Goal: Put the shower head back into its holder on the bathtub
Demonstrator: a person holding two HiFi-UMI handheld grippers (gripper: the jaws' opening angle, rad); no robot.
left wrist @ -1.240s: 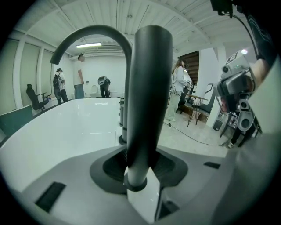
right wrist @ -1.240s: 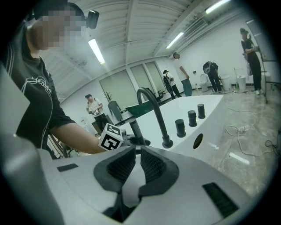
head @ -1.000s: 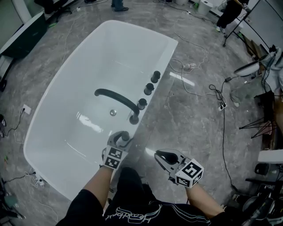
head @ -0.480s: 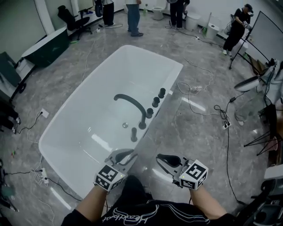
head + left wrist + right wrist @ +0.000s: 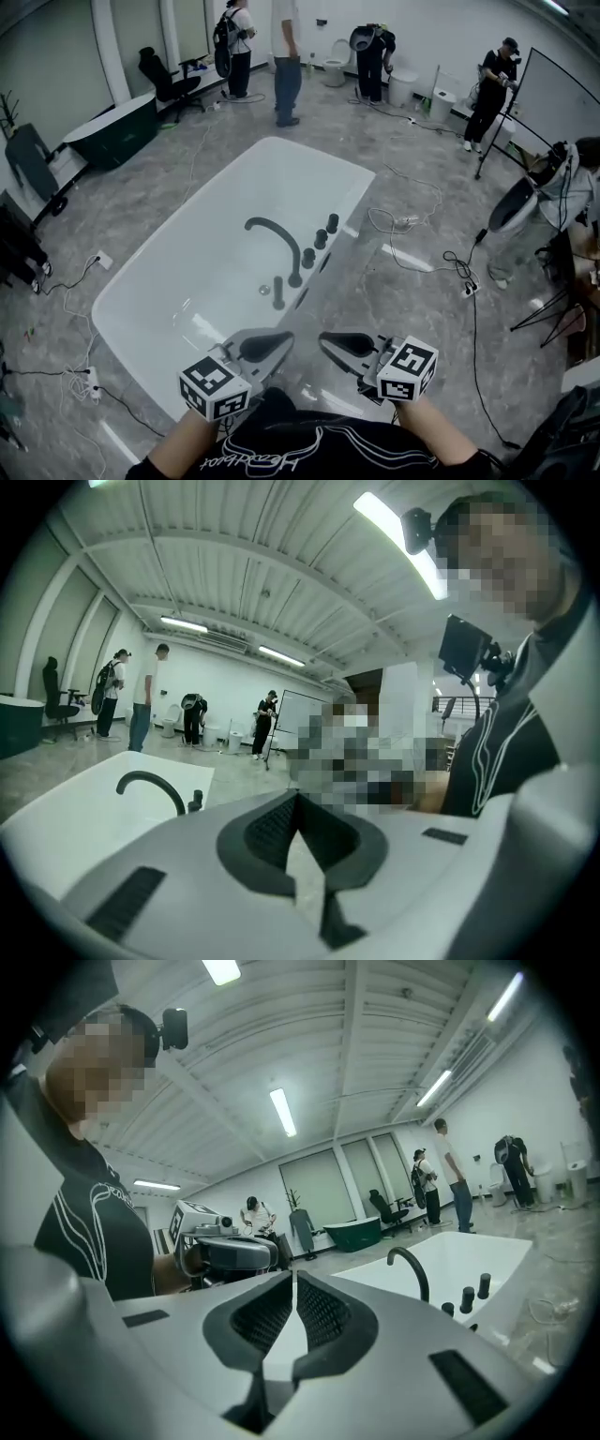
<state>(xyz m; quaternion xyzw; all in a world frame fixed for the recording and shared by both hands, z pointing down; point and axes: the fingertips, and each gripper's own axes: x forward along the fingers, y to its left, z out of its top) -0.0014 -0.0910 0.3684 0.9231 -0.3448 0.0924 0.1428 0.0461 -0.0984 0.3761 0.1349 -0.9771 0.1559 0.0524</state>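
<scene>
The white bathtub [image 5: 187, 281] lies in the middle of the head view. On its right rim stand a curved black faucet [image 5: 272, 234], three black knobs [image 5: 321, 239] and, nearest me, a short black shower head [image 5: 278, 292], upright at the rim. My left gripper [image 5: 286, 337] is raised in front of my chest, shut and empty, well clear of the shower head. My right gripper [image 5: 325, 339] faces it; its jaws are closing, a thin slit left, nothing between them. The left gripper view shows the left gripper [image 5: 298, 799] with its pads together. The right gripper view shows the right gripper [image 5: 294, 1279] above the tub.
Cables [image 5: 412, 225] trail over the grey marble floor to the right of the tub. Several people [image 5: 286, 56] stand at the far wall by toilets. A dark tub [image 5: 117, 131] and an office chair [image 5: 155, 70] are at the back left. Stands and gear [image 5: 553, 281] crowd the right edge.
Both grippers have risen and drawn back from the tub rim toward my chest. The left jaws, open beside the shower head a second ago, are shut. The head view has tilted up.
</scene>
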